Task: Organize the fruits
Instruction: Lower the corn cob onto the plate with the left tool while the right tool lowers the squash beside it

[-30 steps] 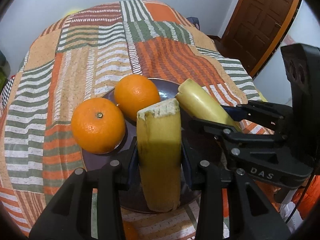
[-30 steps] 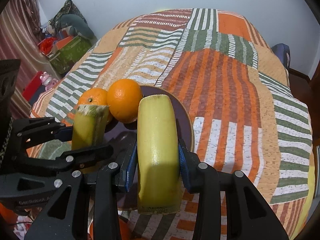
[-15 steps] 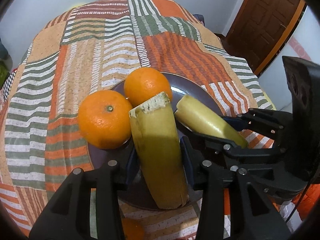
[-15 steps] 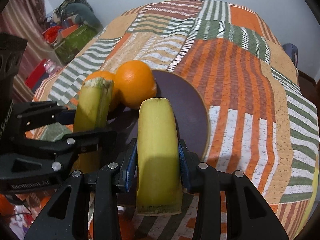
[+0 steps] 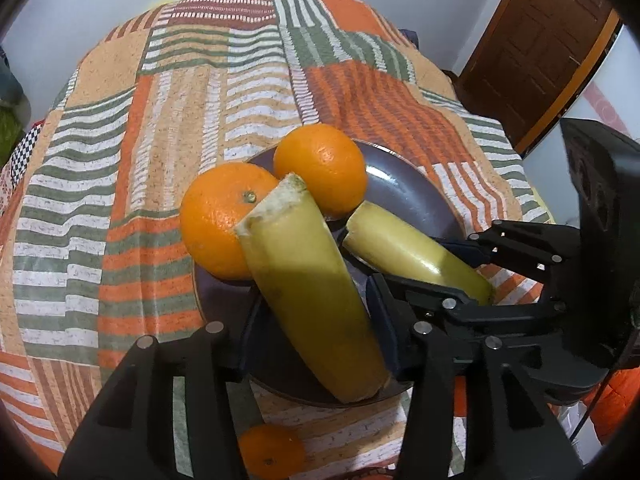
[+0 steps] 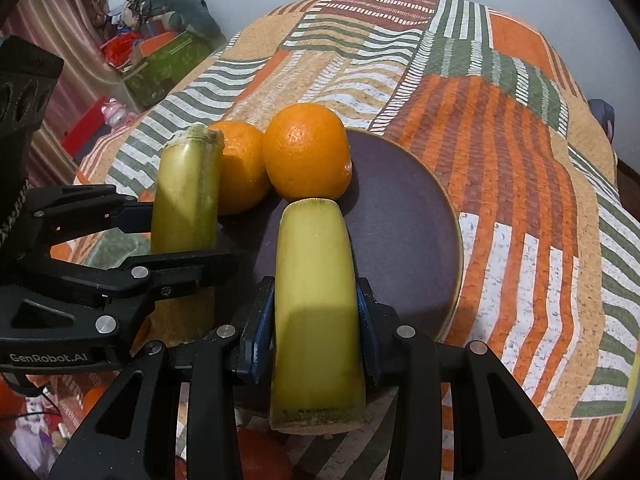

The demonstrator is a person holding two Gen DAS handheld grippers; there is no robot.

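A dark purple plate (image 5: 404, 192) (image 6: 404, 216) sits on the patchwork bedspread with two oranges (image 5: 320, 168) (image 5: 218, 218) at its far left side; both also show in the right wrist view (image 6: 306, 156) (image 6: 240, 168). My left gripper (image 5: 316, 320) is shut on a yellow-green banana piece (image 5: 308, 284), tilted left over the plate against the oranges. My right gripper (image 6: 316, 328) is shut on a second banana piece (image 6: 316, 304), held low over the plate beside the first; it shows in the left wrist view (image 5: 412, 252).
A small orange (image 5: 272, 452) lies on the bedspread just in front of the plate. A brown door (image 5: 536, 48) stands at the far right. Boxes and clutter (image 6: 160, 52) sit on the floor left of the bed.
Both grippers have lowered and moved forward over the plate. The left banana piece has tilted left, its tip now against the oranges. Both grips are unchanged.
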